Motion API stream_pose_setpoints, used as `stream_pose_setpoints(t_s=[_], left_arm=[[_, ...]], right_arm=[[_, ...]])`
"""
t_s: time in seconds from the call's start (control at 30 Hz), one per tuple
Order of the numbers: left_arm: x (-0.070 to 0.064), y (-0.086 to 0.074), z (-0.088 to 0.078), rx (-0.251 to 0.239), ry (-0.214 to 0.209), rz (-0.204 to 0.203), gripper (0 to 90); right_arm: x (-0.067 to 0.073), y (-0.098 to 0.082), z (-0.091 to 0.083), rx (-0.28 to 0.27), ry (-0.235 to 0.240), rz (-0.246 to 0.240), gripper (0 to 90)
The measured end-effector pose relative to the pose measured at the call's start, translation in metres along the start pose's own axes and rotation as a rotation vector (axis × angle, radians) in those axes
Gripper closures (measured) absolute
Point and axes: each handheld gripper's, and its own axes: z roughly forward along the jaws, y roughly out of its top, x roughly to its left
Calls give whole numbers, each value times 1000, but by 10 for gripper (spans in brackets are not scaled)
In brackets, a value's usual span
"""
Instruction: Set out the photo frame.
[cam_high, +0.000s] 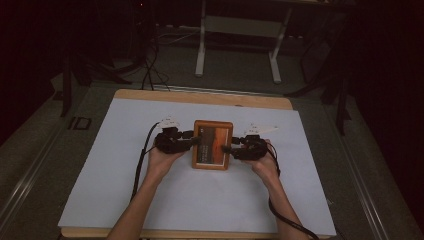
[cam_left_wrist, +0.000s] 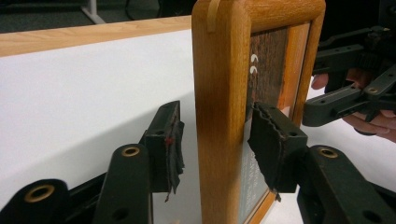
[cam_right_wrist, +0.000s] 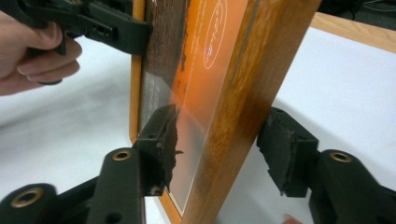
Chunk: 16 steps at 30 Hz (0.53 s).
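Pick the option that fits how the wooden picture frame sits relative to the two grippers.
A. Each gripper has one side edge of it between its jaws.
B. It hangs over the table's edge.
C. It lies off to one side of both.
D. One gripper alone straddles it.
A: the left gripper and the right gripper each straddle a side edge of the picture frame, pads slightly off the wood.

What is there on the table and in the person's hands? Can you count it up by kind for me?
Wooden picture frame: 1
Hand-held grippers: 2, the left gripper and the right gripper, one at each side of the frame with open jaws
White sheet covering the table: 1
Total: 4
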Motion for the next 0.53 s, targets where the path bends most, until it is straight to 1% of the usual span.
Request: stream_pose_setpoints(t_s=[0.17,0.27,0.3,0.33,0.37,0.43,0.53], left_arm=[[0,-2,-5,-20,-5,-11,499],[0,-3,-13,-39,1,-13,488],[0,-3,-13,-39,1,-13,484],[1,-3,-21,-50,6,-15,484],[1,-3,-25,-57,9,-16,470],[0,-4,-32,-62,16,-11,467],[-1,-6,-45,-66,52,3,463]], right_arm=[[-1,1,-4,-14,-14,5,356],[0,1,-9,-21,-23,9,326],[0,1,-9,-21,-23,9,326],[0,1,-11,-22,-22,10,323],[0,0,-15,-21,-41,10,301],[0,-1,-21,-26,-46,11,292],[1,-4,-30,-21,-56,10,271]])
